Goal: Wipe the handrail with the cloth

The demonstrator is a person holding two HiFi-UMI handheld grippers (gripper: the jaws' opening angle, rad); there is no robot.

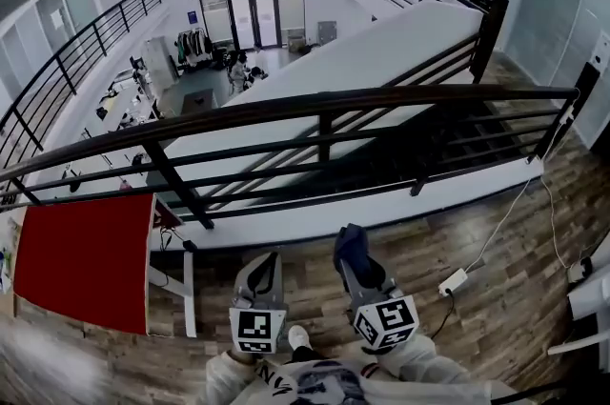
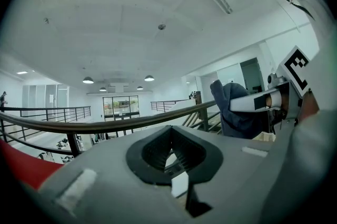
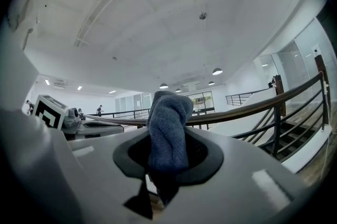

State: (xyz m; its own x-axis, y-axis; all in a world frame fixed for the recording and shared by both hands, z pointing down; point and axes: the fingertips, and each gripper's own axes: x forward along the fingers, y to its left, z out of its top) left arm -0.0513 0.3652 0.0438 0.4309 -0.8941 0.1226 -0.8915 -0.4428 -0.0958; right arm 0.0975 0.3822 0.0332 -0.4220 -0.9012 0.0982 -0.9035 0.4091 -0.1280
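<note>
Right gripper (image 3: 167, 158) is clamped on the cloth (image 3: 168, 123). It's dark blue and bunched, sticking up out of the jaws with a bit hanging below them. Left gripper (image 2: 171, 153) has its jaws together with nothing between them. On the head view I see both held low and close to the body, side by side, near each other but not touching. The handrail (image 1: 324, 103) is a dark rail running across the frame ahead of both grippers, on black posts (image 1: 325, 134) with horizontal bars under it. The cloth is apart from it, no contact. There's wooden floor (image 1: 477, 232) under the grippers and a red panel (image 1: 86, 260) off to the left. A small white box (image 1: 453, 281) on a cable lies on the floor to the right.
</note>
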